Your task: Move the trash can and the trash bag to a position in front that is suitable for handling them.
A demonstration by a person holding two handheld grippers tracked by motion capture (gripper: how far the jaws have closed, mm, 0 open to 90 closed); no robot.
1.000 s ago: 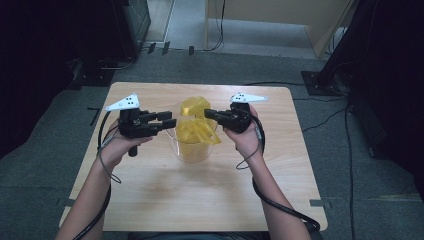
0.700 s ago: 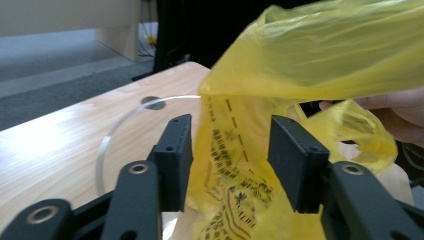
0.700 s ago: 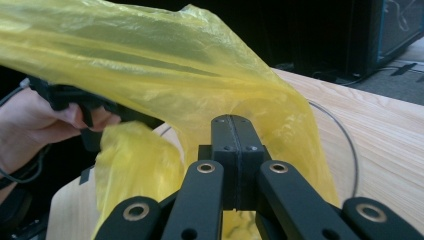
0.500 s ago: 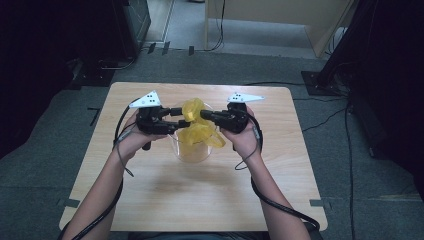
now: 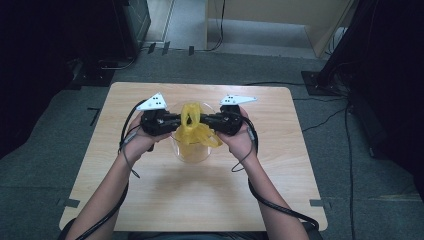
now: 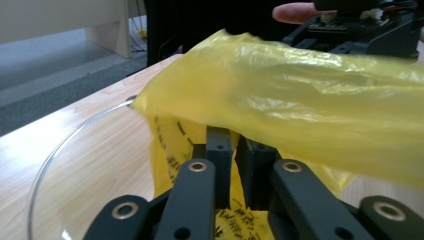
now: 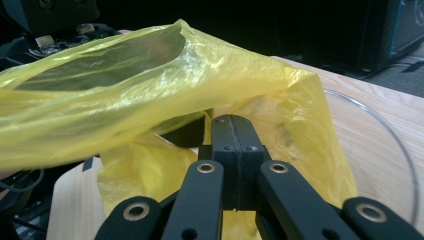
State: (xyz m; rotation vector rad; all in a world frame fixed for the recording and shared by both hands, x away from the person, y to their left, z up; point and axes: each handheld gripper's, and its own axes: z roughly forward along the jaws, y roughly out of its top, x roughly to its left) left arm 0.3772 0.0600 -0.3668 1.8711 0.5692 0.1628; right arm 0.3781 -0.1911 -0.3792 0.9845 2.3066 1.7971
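Presently, item by item, with the bowl as landmark.

Bowl (image 5: 192,152): clear glass, standing mid-table (image 5: 280,175), between the two hands. Its rim arcs through the left gripper view (image 6: 65,145) and the right gripper view (image 7: 395,145).

Bag (image 5: 192,130): thin yellow plastic with dark print, held up over the bowl and drooping into it. In both gripper views it is stretched into a loose band between the tools, (image 6: 310,85) and (image 7: 150,85).

Left gripper (image 5: 175,121): just above the bowl's left rim. In its own view the jaws stand close, a narrow gap showing between them, with yellow film lying in and over that gap (image 6: 235,150); it reads as pinched on the bag.

Right gripper (image 5: 205,121): just above the bowl's right rim, facing the left one across the bag. In its own view the jaws are pressed flat together (image 7: 235,140) with film bunched round the tips; a hold on the bag is likely, though the film between the pads is hidden.

Step in hand, as judged: spreading the bag's mouth over the bowl, probably to line it.

Next move, as judged: draw the two tools apart and down past opposite sides of the rim, evenly, keeping both pinches so the thin film neither slips nor tears.
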